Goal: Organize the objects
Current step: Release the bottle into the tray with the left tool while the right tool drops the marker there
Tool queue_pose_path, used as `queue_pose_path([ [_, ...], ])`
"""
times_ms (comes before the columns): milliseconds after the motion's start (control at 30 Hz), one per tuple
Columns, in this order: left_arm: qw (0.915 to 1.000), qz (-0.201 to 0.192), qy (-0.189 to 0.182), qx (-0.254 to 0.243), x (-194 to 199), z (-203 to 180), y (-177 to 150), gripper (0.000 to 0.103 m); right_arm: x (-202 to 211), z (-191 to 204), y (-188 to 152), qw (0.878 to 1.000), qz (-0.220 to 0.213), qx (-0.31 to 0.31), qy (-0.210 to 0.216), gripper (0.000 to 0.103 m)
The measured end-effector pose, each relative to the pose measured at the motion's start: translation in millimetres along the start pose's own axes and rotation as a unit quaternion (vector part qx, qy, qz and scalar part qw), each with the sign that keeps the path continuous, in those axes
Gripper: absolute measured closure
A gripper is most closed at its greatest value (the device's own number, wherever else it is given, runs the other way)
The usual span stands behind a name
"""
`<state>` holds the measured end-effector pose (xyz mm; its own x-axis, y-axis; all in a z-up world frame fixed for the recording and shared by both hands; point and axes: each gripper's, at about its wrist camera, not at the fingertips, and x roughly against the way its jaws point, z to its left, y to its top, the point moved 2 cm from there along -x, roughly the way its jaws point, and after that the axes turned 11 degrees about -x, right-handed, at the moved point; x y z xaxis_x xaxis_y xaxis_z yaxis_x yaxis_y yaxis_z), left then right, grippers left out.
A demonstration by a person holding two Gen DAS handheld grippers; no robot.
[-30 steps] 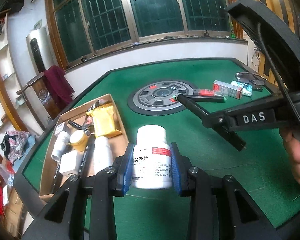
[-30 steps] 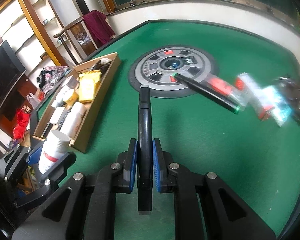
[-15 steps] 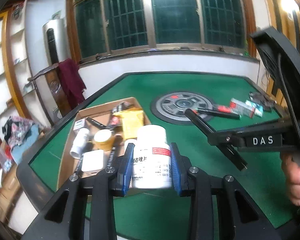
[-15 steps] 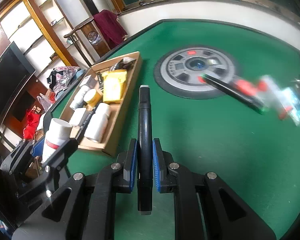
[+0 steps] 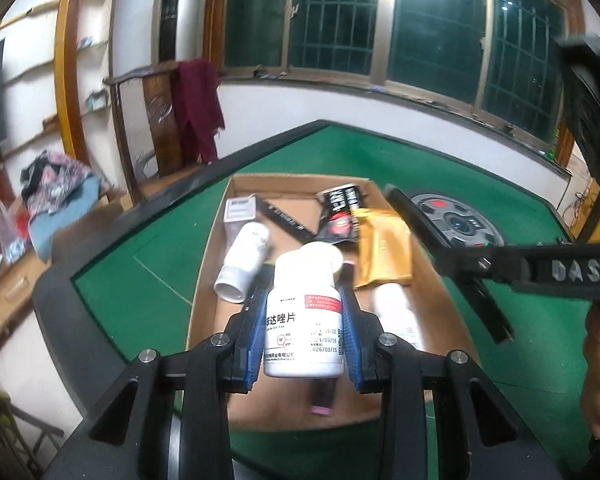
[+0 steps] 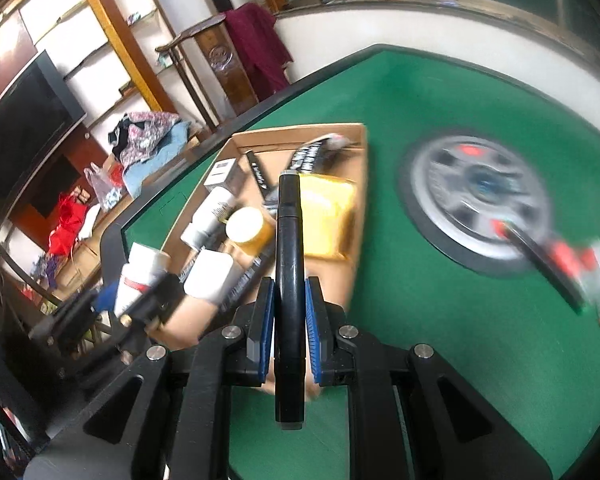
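Note:
My left gripper (image 5: 303, 298) is shut on an upright white pill bottle (image 5: 304, 332) with a red-banded label, hanging over the near end of the cardboard tray (image 5: 204, 280). My right gripper (image 6: 290, 300) is shut on a black marker (image 6: 290, 236) that points forward over the tray (image 6: 360, 168). In the left wrist view the right gripper (image 5: 464, 266) reaches in from the right with the marker (image 5: 416, 220) above the tray's right wall. The right wrist view shows the left gripper (image 6: 140, 300) and its bottle (image 6: 140, 268) at the lower left.
The tray holds white bottles, a yellow packet (image 5: 384, 252), a black sachet (image 5: 340, 212), a small box (image 5: 240, 210), a yellow-lidded jar (image 6: 248, 226) and pens. A round grey dial (image 6: 476, 200) sits mid-table. Blurred boxes (image 6: 580, 264) lie to its right. The black table rim (image 5: 60, 280) runs left.
Both grippers have swung left across the green felt and now hang over the cardboard tray. Each still holds its object; the loose items on the felt have slid off to the right.

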<state>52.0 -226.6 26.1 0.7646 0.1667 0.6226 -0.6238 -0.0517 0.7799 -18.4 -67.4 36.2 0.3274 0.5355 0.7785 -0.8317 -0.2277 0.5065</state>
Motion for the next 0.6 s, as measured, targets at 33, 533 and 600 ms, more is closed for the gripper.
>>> queue_pose_path([
  [33, 1.0, 0.005, 0.002, 0.006, -5.6, 3.4, -0.7, 0.073, -7.1, 5.5, 4.1, 1.0, 0.003, 0.003, -0.003, 0.091],
  [533, 0.9991, 0.036, -0.008, 0.02, -39.6, 17.8, -5.9, 0.073, -90.3, 36.5, 49.6, 0.998, 0.033, 0.01, -0.048, 0.091],
  [600, 0.9989, 0.039, -0.011, 0.021, -42.0, 18.6, -6.3, 0.073, -94.5, 35.3, 51.7, 0.998, 0.035, 0.006, -0.048, 0.091],
])
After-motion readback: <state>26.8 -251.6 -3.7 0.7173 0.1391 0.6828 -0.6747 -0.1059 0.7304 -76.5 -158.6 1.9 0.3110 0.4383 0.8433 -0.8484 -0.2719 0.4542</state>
